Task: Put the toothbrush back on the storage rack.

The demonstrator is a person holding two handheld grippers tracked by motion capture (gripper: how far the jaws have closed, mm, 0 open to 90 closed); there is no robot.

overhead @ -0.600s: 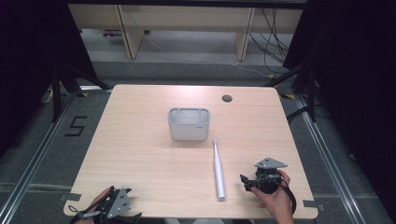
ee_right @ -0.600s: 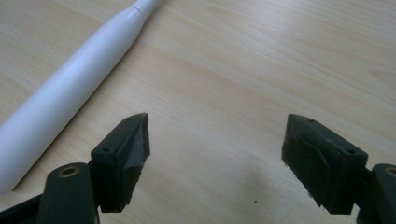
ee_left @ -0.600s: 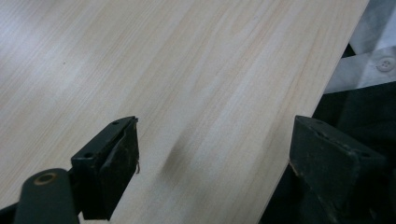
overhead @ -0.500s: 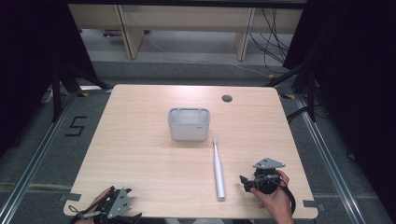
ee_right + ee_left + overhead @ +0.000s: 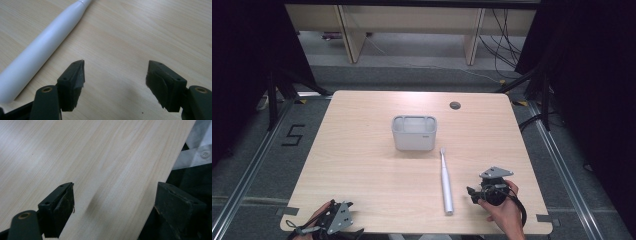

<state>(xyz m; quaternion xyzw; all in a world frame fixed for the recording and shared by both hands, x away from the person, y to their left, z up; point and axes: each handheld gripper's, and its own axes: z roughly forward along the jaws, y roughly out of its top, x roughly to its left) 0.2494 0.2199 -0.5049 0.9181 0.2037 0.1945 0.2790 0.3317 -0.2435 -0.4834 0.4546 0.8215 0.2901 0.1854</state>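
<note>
Desk (image 5: 362, 165) is light wood, with a dark round grommet hole (image 5: 455, 105) near the far edge. A grey rectangular holder (image 5: 414, 132) stands upright around the middle of the desk, open top, an inner divider along its far side. Nothing lies between the holder and my tongs apart from the white electric toothbrush (image 5: 445, 182), which lies flat just in front of the holder's right corner, thin neck toward the holder, thick handle end toward the near edge.

Right tongs (image 5: 475, 192), in my right hand (image 5: 502, 212) near the desk's near right corner: jaws spread wide, nothing between them, only bare wood in the gap in the right gripper view. They point left toward the toothbrush handle (image 5: 42, 50), which lies just beside the left jaw, not touching it.

Left tongs (image 5: 329, 220) sit at the near left corner. In the left gripper view the jaws are spread wide and empty, one over the wood, the other past the desk edge (image 5: 160, 177). Toothbrush is well apart from these.
</note>
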